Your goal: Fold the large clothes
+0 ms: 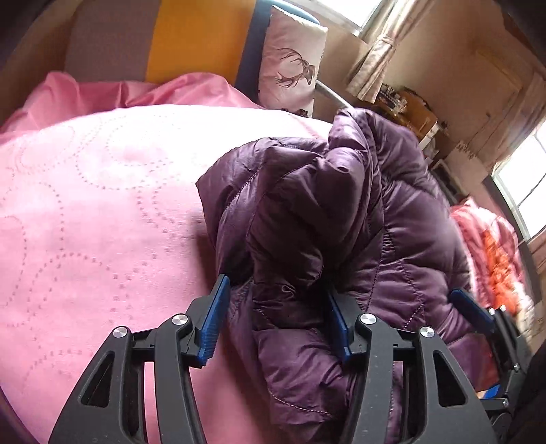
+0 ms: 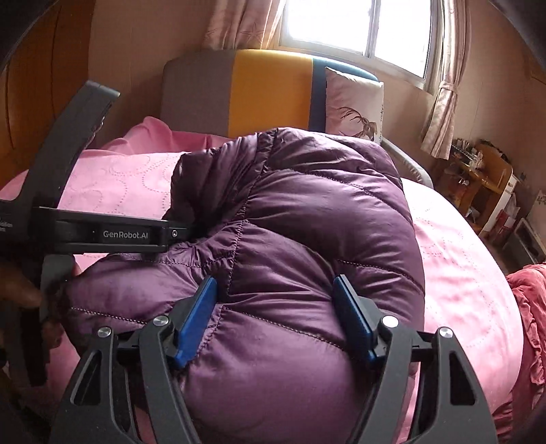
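Note:
A purple quilted puffer jacket lies bunched on a pink bedspread. My left gripper is open, its blue pads on either side of a thick fold at the jacket's near edge. My right gripper is open too, its blue pads straddling the jacket where it bulges near me. The right gripper also shows at the far right of the left wrist view. The left gripper's black body crosses the left of the right wrist view, against the jacket's left side.
A grey, yellow and blue headboard and a deer-print pillow stand at the bed's far end. A red-orange blanket lies at the right edge. A wooden desk with clutter stands right of the bed, under curtained windows.

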`<state>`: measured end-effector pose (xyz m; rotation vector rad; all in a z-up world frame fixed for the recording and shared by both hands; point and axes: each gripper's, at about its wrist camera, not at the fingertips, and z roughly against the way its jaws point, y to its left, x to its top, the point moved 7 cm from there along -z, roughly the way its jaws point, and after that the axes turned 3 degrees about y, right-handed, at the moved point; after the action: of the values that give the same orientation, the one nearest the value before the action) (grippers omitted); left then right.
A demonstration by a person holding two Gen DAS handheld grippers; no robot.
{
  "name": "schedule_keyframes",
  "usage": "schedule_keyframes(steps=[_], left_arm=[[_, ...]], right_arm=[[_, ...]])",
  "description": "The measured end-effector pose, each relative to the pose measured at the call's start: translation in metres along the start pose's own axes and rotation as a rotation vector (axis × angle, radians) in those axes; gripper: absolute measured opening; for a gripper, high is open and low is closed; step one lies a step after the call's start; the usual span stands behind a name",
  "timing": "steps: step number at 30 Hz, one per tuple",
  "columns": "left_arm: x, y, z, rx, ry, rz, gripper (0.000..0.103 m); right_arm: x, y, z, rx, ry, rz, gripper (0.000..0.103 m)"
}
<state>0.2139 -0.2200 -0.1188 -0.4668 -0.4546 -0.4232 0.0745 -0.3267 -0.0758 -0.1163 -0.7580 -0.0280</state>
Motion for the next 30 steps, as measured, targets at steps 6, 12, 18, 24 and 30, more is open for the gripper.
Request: schedule_keyframes(steps=[6,12,18,24,30], left_arm=[[-0.005,0.019,-0.016,0.042,0.005,0.076,0.072],[-0.004,0.013,0.017,0.117,-0.059,0.068,0.080],[-0.009,0.006,0.048,0.207,-0.136,0.028,0.090],[-0.020,0.001,0.067,0.271,-0.176,0.000,0.091],[-0.025,-0.003,0.078,0.296,-0.197,-0.011,0.096]], right_arm=[[-0.018,0.014,-0.027,-0.106,-0.006,0.048,0.071],[-0.014,0.011,-0.008,-0.077,-0.010,-0.024,0.077],[-0.025,0.012,0.031,-0.071,-0.033,-0.044,0.091],[-0.037,0.016,0.049,-0.069,-0.035,-0.051,0.094],[-0.039,0.014,0.066,-0.041,-0.044,-0.080,0.098]])
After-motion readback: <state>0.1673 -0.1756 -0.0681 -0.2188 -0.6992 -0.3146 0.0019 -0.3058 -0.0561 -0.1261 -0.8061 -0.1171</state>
